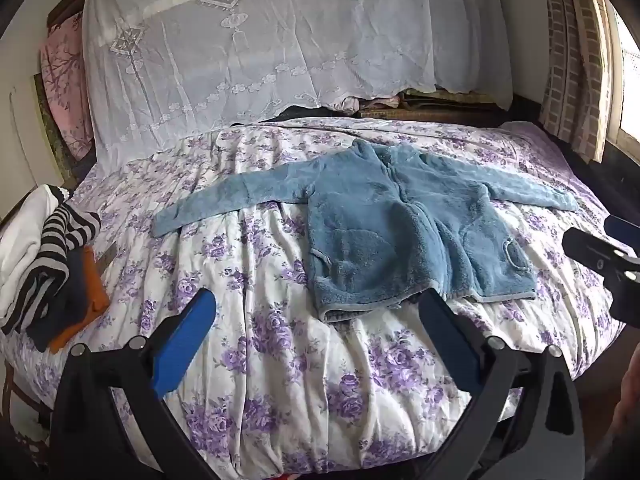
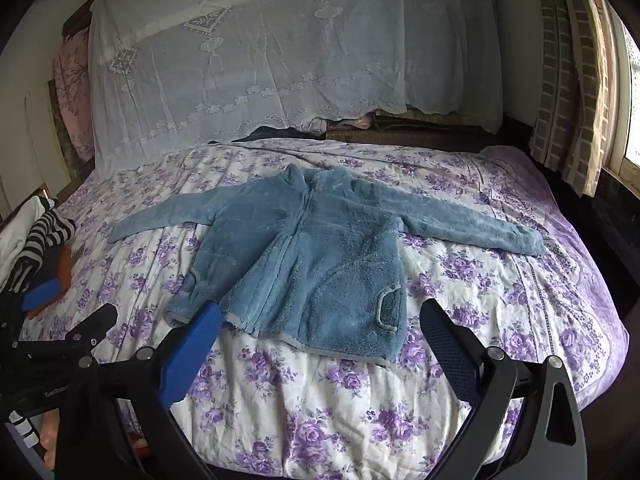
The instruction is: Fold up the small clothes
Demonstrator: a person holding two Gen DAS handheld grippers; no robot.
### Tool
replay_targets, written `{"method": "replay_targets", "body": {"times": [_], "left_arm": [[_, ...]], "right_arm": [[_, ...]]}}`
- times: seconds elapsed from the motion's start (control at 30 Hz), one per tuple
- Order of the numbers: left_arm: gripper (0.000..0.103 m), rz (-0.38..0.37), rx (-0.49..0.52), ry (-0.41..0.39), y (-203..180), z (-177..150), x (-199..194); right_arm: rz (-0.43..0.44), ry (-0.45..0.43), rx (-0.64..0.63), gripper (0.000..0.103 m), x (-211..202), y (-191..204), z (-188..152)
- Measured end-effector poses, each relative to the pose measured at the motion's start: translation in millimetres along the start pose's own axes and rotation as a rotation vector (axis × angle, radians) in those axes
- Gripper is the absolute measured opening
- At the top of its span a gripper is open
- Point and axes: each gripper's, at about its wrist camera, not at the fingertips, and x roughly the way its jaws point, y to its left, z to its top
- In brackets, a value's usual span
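Observation:
A small blue fleece jacket (image 1: 404, 224) lies flat on the floral quilt (image 1: 260, 288), front up, both sleeves spread out sideways. It also shows in the right wrist view (image 2: 320, 256). My left gripper (image 1: 320, 308) is open and empty, hovering just short of the jacket's hem, left of its middle. My right gripper (image 2: 324, 324) is open and empty over the hem near the right pocket. The right gripper shows at the right edge of the left wrist view (image 1: 604, 256), and the left gripper at the left edge of the right wrist view (image 2: 60, 312).
A pile of clothes, white, black-and-white striped and orange (image 1: 52, 272), sits at the bed's left edge. A white lace cloth (image 1: 280, 48) drapes over bedding stacked behind the bed. A checked curtain (image 1: 576, 60) hangs by the window at right.

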Motion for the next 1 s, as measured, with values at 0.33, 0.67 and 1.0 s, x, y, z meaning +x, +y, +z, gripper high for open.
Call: {"method": "replay_targets", "body": {"times": [0.33,0.67,1.0], "left_arm": [[0.099,-0.009,-0.025,0.007,16.6,-0.6,0.7],[0.099,0.006,-0.022,0.015,11.1,-1.5,3.2],[0.099,0.004,-0.02,0.015,9.9,-2.4,3.8]], "right_arm": [[0.007,0.001,0.007,0.1,-0.7,-2.6,0.4],[0.009,0.001,0.01,0.1,-3.0,-0.7,1.6],[0.012,0.0,0.01,0.1,-3.0,1.5,2.7]]}}
